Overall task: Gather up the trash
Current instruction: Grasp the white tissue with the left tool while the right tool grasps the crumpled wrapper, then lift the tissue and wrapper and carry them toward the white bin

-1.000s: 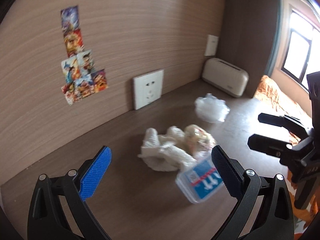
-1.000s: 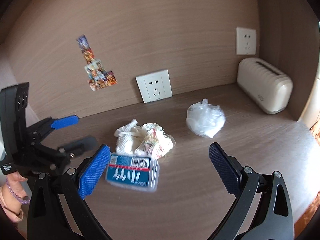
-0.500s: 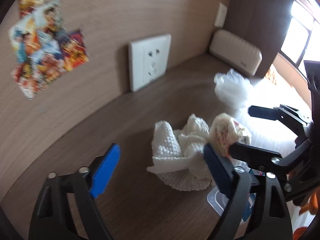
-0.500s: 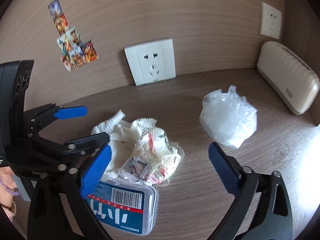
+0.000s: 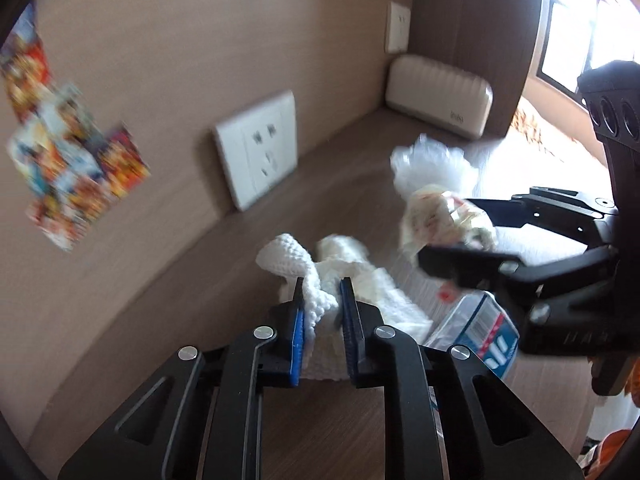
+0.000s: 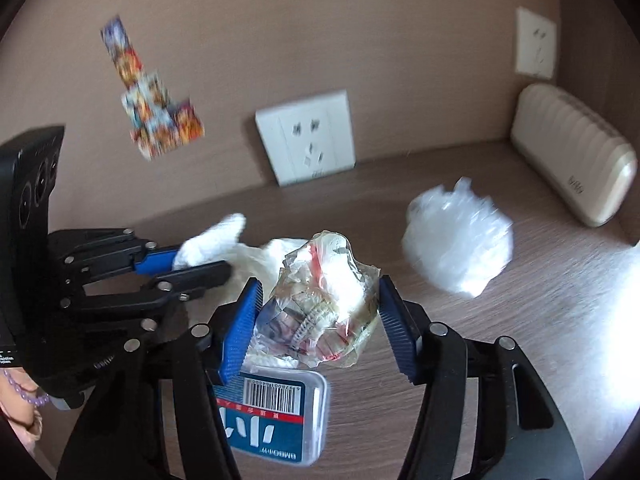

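Note:
My left gripper point(image 5: 322, 308) is shut on a white knitted cloth point(image 5: 304, 272) lying on the wooden desk point(image 5: 200, 280); it also shows in the right wrist view point(image 6: 188, 258). My right gripper point(image 6: 318, 320) has closed onto a crumpled clear wrapper bag with printed scraps point(image 6: 324, 304), both pads touching it. The same bag shows in the left wrist view point(image 5: 440, 216). A crumpled white plastic bag point(image 6: 456, 244) lies to the right. A clear plastic box with a blue and red label point(image 6: 276, 420) lies under the right gripper.
A white wall socket point(image 6: 308, 136) and colourful stickers point(image 6: 156, 112) are on the wooden back wall. A beige ribbed device point(image 6: 572, 176) stands at the back right corner. A second socket point(image 6: 534, 44) is above it. A window point(image 5: 580, 32) is at the far right.
Both grippers moved in and closed: the left one onto the white cloth, the right one onto the clear wrapper bag. Both were open before.

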